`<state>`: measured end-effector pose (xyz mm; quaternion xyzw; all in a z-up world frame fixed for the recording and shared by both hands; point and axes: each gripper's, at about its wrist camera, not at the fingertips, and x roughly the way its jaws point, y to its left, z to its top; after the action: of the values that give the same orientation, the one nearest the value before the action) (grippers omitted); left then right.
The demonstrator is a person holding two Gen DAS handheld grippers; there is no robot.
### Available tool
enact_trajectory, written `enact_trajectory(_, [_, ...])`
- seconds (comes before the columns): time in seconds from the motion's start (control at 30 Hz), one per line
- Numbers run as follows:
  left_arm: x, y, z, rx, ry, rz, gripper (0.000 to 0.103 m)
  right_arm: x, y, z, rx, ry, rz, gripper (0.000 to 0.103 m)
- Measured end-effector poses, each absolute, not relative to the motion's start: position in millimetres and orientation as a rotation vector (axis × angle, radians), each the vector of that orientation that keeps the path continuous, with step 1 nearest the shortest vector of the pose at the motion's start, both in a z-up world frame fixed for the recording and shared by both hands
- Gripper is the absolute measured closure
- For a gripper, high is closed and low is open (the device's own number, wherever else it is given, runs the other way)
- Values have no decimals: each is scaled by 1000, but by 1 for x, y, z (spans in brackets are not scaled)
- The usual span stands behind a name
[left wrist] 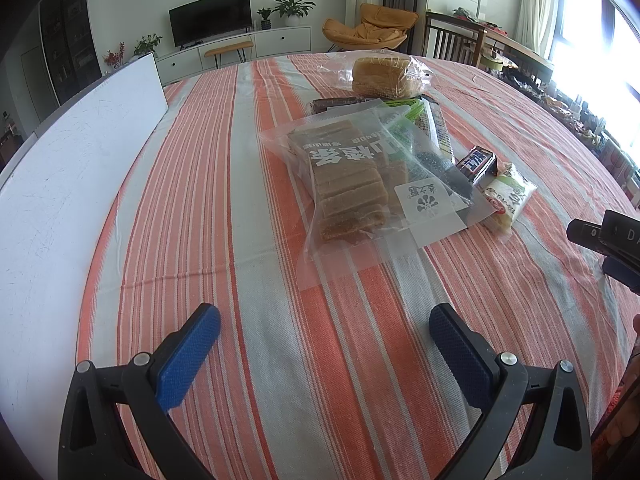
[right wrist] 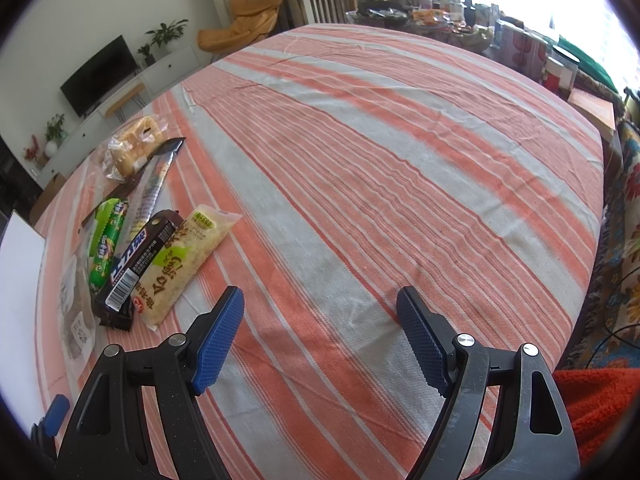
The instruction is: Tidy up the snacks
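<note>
Snacks [left wrist: 360,176] lie heaped mid-bench, well ahead of the left tongs [left wrist: 325,330] and off to the left of the right tongs [right wrist: 320,312]; both tongs gape wide, empty. A striped orange cloth [right wrist: 360,160] covers the bench. Only the left view shows the white board [left wrist: 72,152].

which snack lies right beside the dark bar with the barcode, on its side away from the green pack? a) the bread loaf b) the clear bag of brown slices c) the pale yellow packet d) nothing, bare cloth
c: in the right wrist view the pale yellow packet lies along the dark bar, with the green pack on the bar's other side.
</note>
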<state>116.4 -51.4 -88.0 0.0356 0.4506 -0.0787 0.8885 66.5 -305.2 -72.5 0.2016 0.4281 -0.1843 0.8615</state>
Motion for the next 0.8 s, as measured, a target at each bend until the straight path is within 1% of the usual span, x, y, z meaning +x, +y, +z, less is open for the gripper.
enact_trajectory(0.8, [116,-52,-88,74,936,-163,0,66,-305,-74,412,903,-389,21])
